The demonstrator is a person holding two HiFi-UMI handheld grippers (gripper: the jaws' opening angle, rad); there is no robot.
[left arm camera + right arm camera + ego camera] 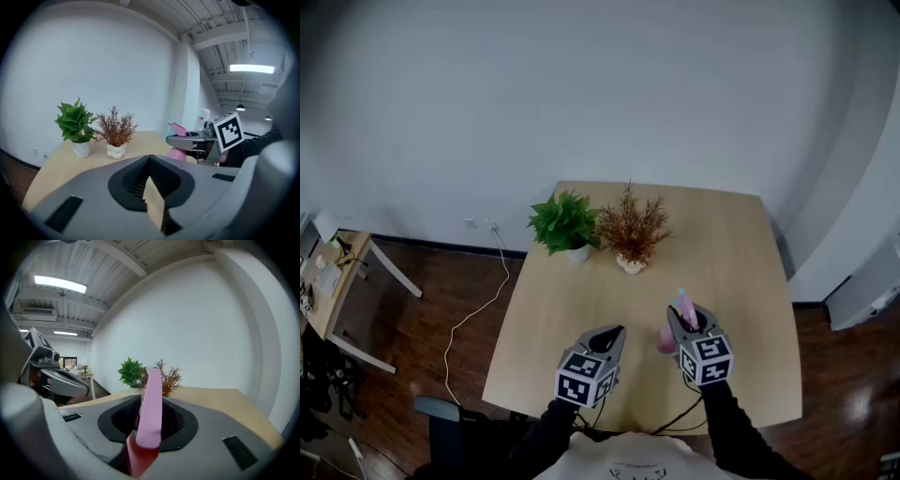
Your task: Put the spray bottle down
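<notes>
A pink spray bottle with a teal-tipped nozzle is upright over the near right part of the wooden table. My right gripper is shut on its head. In the right gripper view the pink spray head fills the gap between the jaws. From the left gripper view the spray bottle hangs under the right gripper; its base is hidden, so contact with the table cannot be told. My left gripper is beside it to the left, shut with nothing in it.
A green potted plant and a dried brown plant stand at the table's far middle. A small side table with clutter stands at the left. A white cable runs across the dark floor.
</notes>
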